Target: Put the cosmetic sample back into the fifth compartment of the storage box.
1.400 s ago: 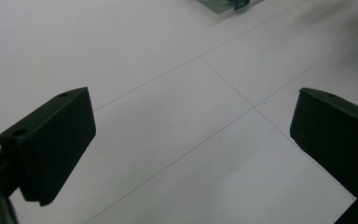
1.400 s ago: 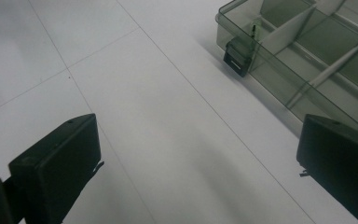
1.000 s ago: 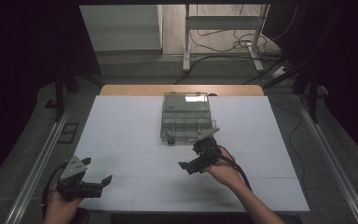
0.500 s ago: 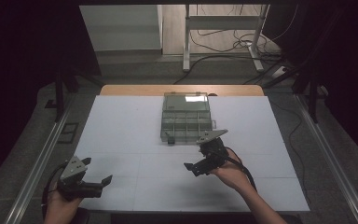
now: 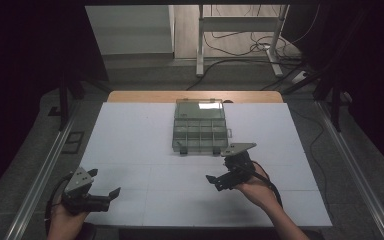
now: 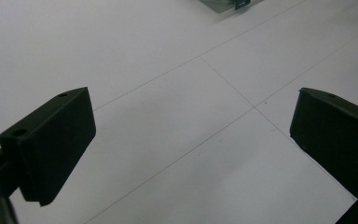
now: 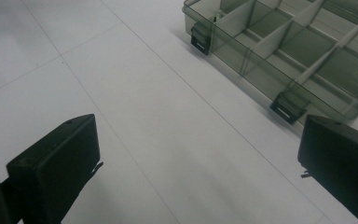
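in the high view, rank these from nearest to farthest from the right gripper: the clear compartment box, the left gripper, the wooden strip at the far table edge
1. The compartment box, just beyond the right gripper, toward the table's middle.
2. The left gripper, across the table at the near left corner.
3. The wooden strip, along the far edge behind the box.
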Available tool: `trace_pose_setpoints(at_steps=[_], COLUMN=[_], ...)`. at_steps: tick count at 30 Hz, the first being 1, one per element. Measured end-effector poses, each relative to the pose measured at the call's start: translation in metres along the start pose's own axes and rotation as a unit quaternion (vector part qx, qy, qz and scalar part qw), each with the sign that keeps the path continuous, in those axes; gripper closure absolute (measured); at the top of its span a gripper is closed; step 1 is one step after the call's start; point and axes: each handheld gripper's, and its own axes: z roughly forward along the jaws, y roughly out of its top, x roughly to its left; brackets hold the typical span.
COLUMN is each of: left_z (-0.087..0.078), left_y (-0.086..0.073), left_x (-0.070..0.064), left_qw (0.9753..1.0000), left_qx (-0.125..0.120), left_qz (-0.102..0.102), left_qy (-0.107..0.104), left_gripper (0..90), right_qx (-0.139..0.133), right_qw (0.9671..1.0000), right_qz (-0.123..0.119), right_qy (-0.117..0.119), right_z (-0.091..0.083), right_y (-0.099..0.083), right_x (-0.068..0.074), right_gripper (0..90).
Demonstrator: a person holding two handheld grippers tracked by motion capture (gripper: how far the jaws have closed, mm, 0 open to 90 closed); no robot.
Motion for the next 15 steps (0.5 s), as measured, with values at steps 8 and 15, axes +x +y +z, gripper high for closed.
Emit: trace_pose_setpoints(at_steps=[8,15], left_z=[0.0,0.0], left_y=[0.0,0.0], left_x=[0.0,0.0], left_qw=[1.0,1.0], left_qx=[-0.002,-0.001], left_qz=[-0.002,-0.003], left_qy=[0.0,0.0], left_gripper=[0.8,0.7], right_qx=[-0.003,-0.004], right_qw=[0.9999,0.9999], right_qz=[0.003,0.012], right_qy=[-0.01,-0.011], right_z=[-0.009,-0.02], right_y=[-0.012,-0.021], right_x=[0.001,0.0], right_gripper=[0.0,0.0])
